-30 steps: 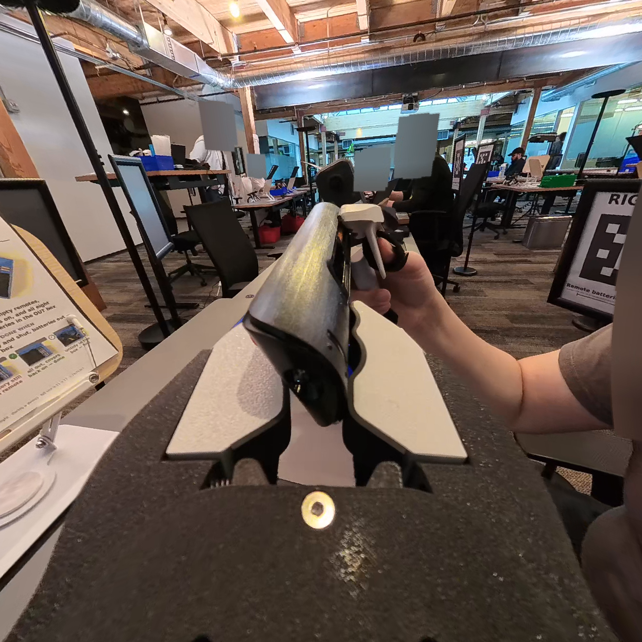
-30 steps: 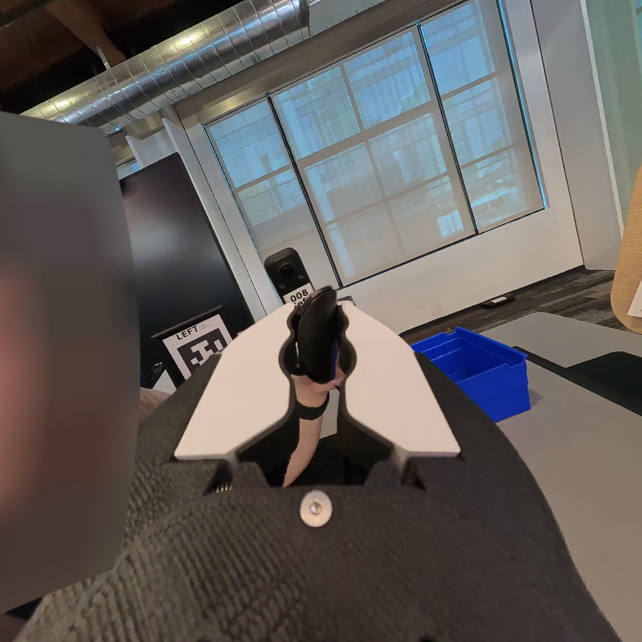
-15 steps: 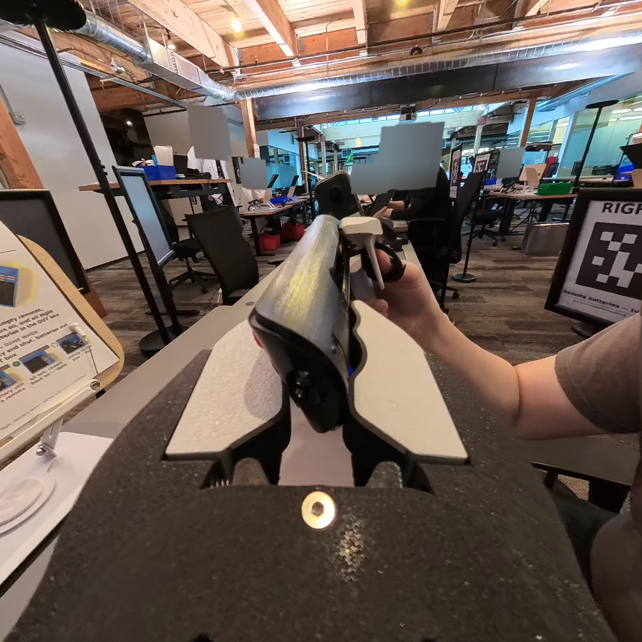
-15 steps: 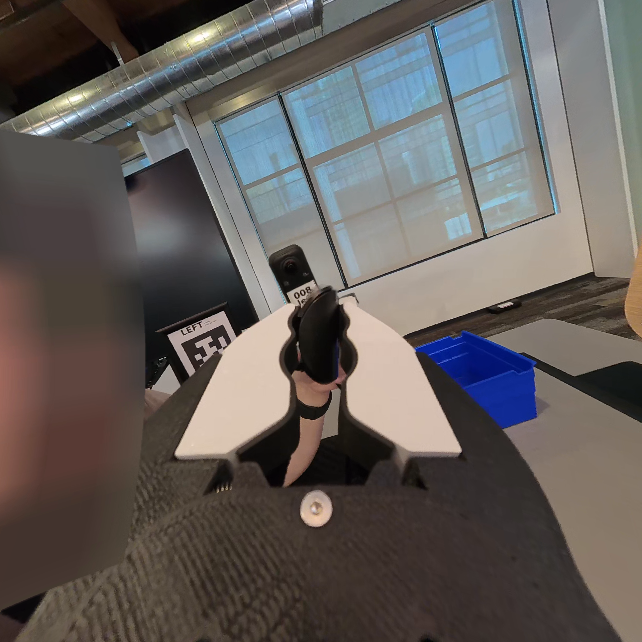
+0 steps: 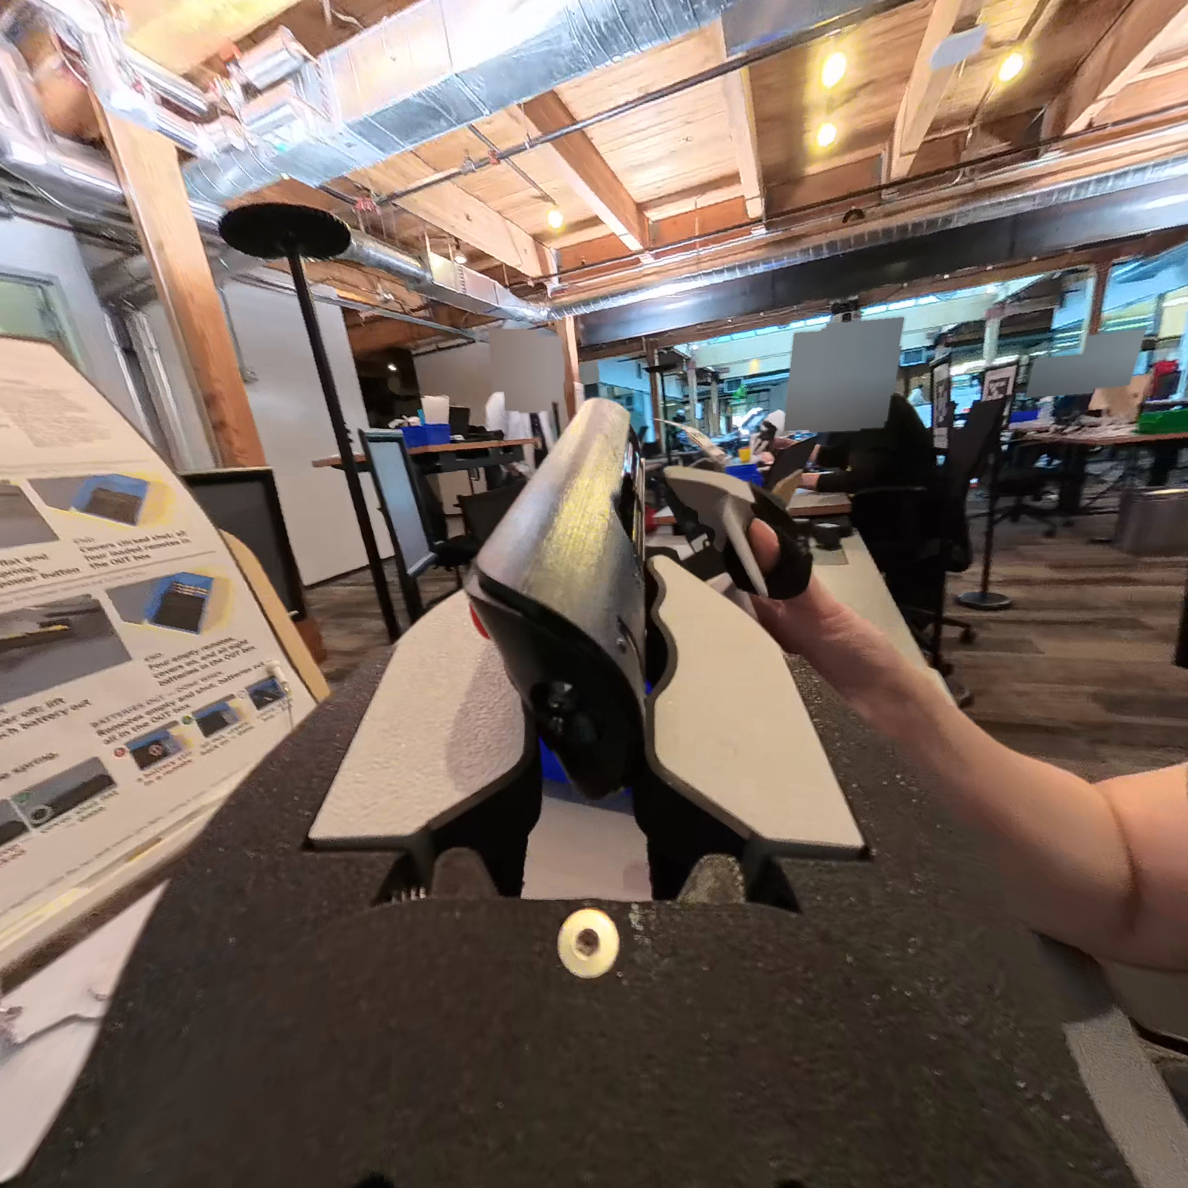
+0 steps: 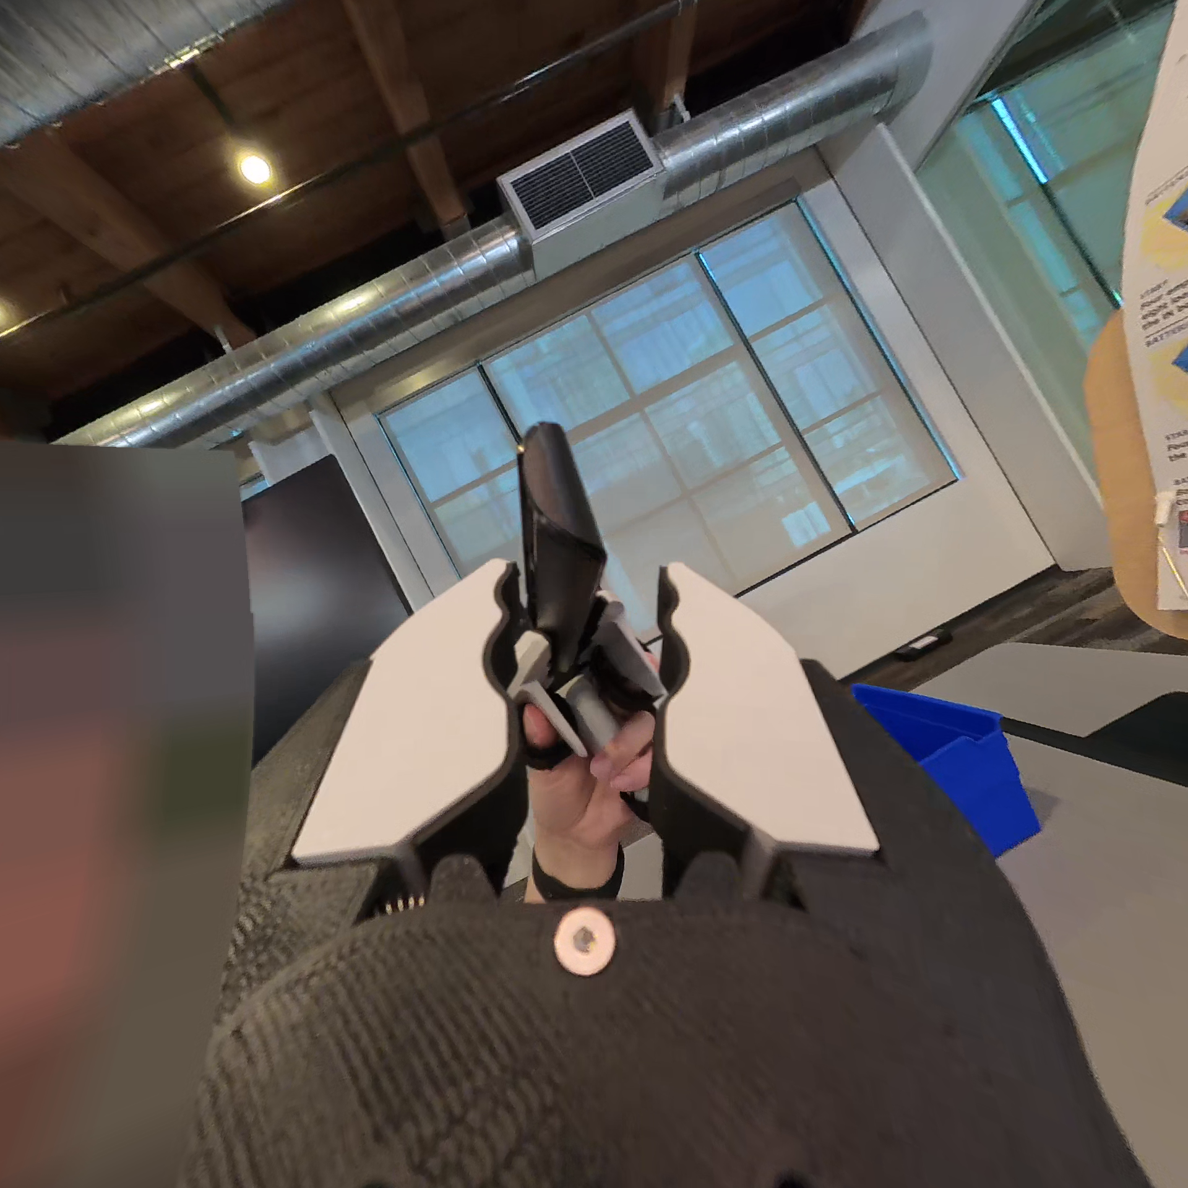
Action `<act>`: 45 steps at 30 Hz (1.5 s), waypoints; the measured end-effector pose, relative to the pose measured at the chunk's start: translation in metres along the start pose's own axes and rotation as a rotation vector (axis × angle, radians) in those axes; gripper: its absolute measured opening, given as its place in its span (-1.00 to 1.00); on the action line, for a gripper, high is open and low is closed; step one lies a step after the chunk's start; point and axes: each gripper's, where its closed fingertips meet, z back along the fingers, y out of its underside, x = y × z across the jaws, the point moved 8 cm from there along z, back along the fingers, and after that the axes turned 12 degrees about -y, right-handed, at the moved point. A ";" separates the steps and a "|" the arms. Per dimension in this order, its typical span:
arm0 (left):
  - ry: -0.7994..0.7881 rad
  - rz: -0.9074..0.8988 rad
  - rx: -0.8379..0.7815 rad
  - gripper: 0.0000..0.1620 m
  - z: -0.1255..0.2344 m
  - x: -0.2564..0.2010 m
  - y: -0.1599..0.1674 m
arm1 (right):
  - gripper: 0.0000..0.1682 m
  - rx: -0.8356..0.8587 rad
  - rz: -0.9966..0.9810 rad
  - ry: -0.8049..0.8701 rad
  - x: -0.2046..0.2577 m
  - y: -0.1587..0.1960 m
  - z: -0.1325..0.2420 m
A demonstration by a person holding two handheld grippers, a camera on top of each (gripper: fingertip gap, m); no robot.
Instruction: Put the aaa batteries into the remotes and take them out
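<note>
My left gripper [image 5: 566, 591] is shut on the near end of a black remote [image 5: 566, 559] with a silvery back. It holds the remote in the air, pointing away and upward. My right gripper [image 6: 585, 572] is open and holds nothing. In the right wrist view the remote [image 6: 553, 514] stands up just beyond the open fingers, with the left gripper [image 6: 578, 694] and a hand below it. In the left wrist view the right gripper [image 5: 726, 527] sits just right of the remote's far end, apart from it. No batteries are in view.
A blue bin [image 6: 951, 771] stands on the grey table [image 6: 1125, 868] to the right. An instruction board [image 5: 96, 643] leans close on the left and also shows in the right wrist view [image 6: 1157, 386]. Office desks, chairs and people are beyond.
My right gripper has opened, let go of the remote's far end and drawn back a little. Both views have tilted upward. My left gripper still holds the remote.
</note>
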 end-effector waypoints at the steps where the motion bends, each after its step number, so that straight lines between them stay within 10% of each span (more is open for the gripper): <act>1: -0.014 -0.031 -0.003 -0.62 -0.001 -0.003 0.001 | -0.50 -0.004 0.005 0.001 -0.001 0.001 0.001; 13: -0.157 -0.329 0.021 -0.62 -0.010 -0.029 0.011 | -0.49 -0.057 0.001 0.069 -0.001 0.000 0.006; 45: -0.139 -0.249 0.041 -0.62 -0.015 -0.037 0.017 | -0.59 -0.015 0.112 0.057 0.015 -0.009 0.005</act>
